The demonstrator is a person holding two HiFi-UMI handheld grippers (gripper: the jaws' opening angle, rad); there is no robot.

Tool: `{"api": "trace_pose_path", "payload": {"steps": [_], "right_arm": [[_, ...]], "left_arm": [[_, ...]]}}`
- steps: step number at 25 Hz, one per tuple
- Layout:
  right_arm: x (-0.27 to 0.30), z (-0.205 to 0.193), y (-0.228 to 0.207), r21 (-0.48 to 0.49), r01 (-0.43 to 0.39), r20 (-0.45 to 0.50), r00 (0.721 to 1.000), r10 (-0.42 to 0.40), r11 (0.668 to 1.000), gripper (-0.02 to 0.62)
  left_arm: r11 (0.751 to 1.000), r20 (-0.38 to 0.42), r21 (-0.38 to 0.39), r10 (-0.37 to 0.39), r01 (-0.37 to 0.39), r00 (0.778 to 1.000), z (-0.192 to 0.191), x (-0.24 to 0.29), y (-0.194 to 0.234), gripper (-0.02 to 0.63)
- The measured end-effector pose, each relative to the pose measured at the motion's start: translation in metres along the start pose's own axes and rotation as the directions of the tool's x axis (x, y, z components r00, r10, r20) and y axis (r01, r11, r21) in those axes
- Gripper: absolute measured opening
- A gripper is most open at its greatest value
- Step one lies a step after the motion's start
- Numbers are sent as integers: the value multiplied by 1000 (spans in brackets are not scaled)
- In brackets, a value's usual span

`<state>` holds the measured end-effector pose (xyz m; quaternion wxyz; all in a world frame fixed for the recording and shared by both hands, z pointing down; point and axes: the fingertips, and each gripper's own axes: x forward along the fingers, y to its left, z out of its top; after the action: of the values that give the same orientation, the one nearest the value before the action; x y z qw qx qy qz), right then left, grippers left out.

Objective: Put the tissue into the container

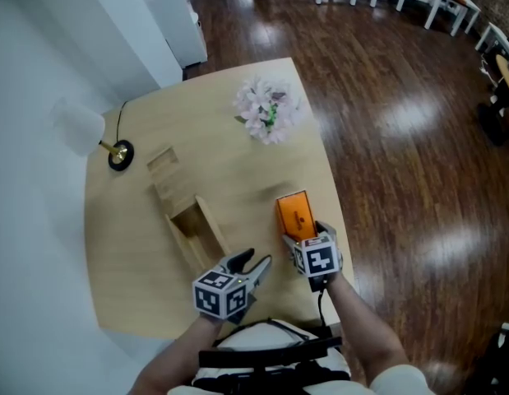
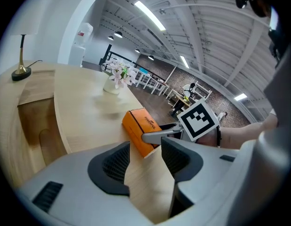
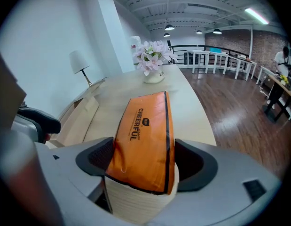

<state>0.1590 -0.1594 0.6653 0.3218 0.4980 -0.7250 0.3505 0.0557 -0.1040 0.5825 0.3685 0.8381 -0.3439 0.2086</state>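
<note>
An orange tissue pack [image 1: 293, 215] lies on the wooden table [image 1: 238, 167] near its right edge. My right gripper [image 1: 310, 235] is shut on the pack's near end; in the right gripper view the pack [image 3: 143, 135] fills the gap between both pads. The open wooden container [image 1: 211, 230] lies to the pack's left, long and empty as far as I can see. My left gripper [image 1: 256, 262] hovers open just in front of the container's near end, nothing between its fingers. From the left gripper view the pack [image 2: 140, 131] and container [image 2: 56, 121] both show ahead.
A vase of pale flowers [image 1: 268, 109] stands at the table's far side. A lamp with a brass base [image 1: 119, 153] sits at the far left, a loose wooden piece [image 1: 162, 162] beside it. The table edge and dark floor [image 1: 402, 138] lie just right of the pack.
</note>
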Motion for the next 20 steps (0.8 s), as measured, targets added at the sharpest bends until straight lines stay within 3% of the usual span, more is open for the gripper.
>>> {"api": "trace_pose_path", "payload": {"steps": [7, 14, 20], "right_arm": [[6, -5, -1, 69, -65, 12, 998, 65, 995, 407], [-6, 3, -2, 46, -32, 43, 999, 30, 998, 347], [-34, 21, -3, 77, -33, 97, 995, 25, 996, 336]], "left_arm": [[1000, -5, -14, -1, 1, 1000, -7, -3, -2, 196], [999, 59, -38, 21, -18, 998, 3, -12, 3, 196], [998, 123, -49, 39, -33, 992, 18, -28, 6, 196]]}}
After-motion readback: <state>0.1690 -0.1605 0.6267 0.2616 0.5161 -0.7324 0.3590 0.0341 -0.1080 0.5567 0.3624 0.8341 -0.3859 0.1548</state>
